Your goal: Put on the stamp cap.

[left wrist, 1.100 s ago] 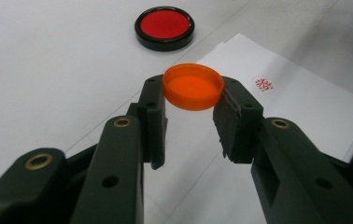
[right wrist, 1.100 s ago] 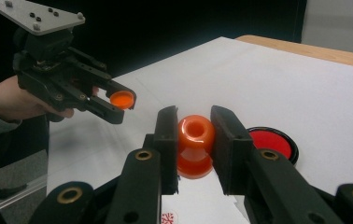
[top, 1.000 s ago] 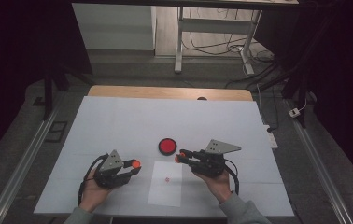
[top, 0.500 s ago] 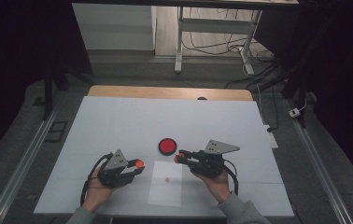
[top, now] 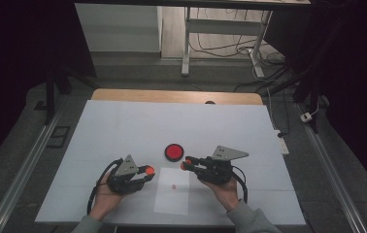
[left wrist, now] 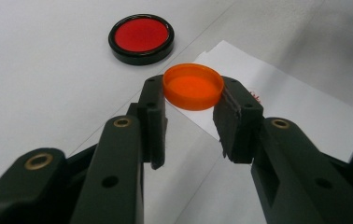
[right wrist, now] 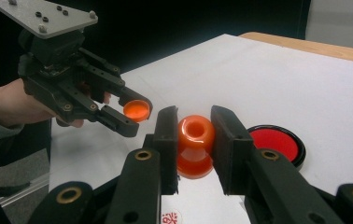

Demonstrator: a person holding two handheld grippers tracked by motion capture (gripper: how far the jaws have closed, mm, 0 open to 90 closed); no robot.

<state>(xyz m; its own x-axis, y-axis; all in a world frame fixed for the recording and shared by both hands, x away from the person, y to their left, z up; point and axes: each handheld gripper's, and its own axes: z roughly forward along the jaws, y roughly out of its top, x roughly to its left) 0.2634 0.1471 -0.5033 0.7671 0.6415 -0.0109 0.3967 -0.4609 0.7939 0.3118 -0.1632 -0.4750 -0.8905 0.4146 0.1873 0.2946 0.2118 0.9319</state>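
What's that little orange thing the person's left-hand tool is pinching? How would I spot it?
Start at the white table and find the sheet of paper near its front edge. Just left of it, the left tool grips a small orange cap between its black jaws, above the table. Unlike the flat red disc with a black rim lying beyond it, the cap is plain orange, shallow and rimless.

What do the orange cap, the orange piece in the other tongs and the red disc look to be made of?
Orange cap: likely moulded plastic, smooth and semi-matt, slightly translucent at its thin rim.
Orange piece with an open neck: probably the same plastic, glossier, with soft highlights.
Red disc: flat matt red face in a shiny black rim; plastic or lacquered metal, hard to tell which.
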